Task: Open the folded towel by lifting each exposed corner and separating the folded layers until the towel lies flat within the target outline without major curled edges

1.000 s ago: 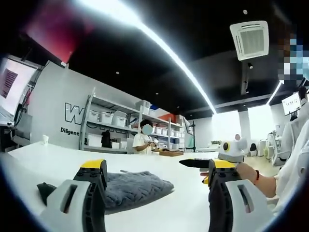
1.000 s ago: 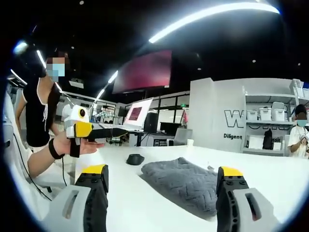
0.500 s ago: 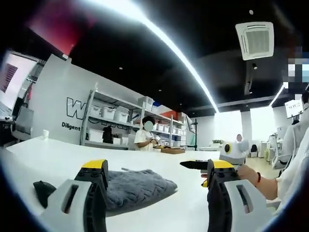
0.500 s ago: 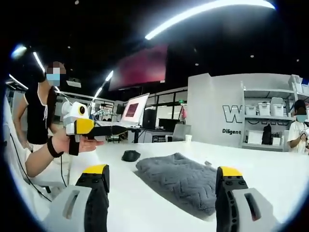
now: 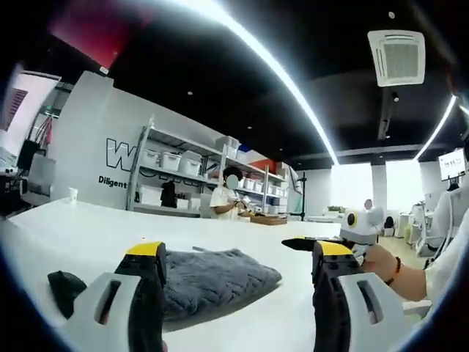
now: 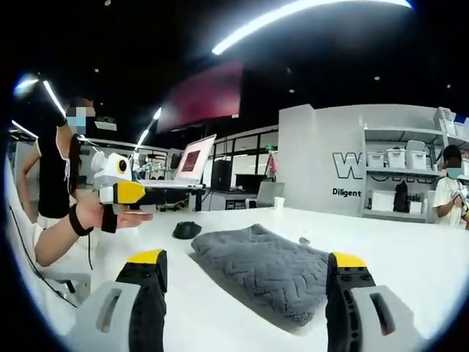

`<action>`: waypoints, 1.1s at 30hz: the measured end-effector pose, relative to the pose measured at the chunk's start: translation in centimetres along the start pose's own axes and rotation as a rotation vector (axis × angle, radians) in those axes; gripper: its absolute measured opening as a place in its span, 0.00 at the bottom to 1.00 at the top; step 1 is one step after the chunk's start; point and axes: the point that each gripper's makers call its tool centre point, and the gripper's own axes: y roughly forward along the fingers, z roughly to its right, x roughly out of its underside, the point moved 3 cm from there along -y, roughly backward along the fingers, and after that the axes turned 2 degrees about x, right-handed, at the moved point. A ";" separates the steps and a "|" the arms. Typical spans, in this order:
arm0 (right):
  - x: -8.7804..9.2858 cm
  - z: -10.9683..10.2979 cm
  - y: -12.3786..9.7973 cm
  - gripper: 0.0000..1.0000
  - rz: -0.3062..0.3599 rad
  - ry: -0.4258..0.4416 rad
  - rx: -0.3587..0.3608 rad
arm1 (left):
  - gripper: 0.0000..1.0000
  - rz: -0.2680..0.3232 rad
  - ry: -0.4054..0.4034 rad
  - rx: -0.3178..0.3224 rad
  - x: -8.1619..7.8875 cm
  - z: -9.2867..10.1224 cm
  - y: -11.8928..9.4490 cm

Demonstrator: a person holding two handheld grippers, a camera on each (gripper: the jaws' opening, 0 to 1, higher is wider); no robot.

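A folded grey knitted towel (image 5: 217,273) lies on the white table (image 5: 80,229), partly behind my left gripper's left jaw. My left gripper (image 5: 236,258) is open, its yellow-tipped jaws wide apart above the near table, holding nothing. In the right gripper view the same towel (image 6: 265,268) lies between and beyond the jaws of my right gripper (image 6: 245,264), which is open and empty. The right gripper (image 5: 338,236) shows at the right of the left gripper view, held in a hand. The left gripper (image 6: 121,187) shows at the left of the right gripper view.
A small black object (image 6: 186,230) lies on the table left of the towel, also black object (image 5: 64,284) by my left jaw. A white cup (image 6: 279,202) stands far back. Shelves with bins (image 5: 176,183) and a person (image 5: 229,204) stand beyond the table.
Both views have shifted slightly as the hands moved; the towel sits a little nearer and more central. The towel itself has not moved and both grippers stay open.
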 end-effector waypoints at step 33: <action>1.0 3.5 1.8 0.85 -0.077 0.044 0.050 | 0.76 -0.077 -0.018 -0.064 1.8 -1.5 4.1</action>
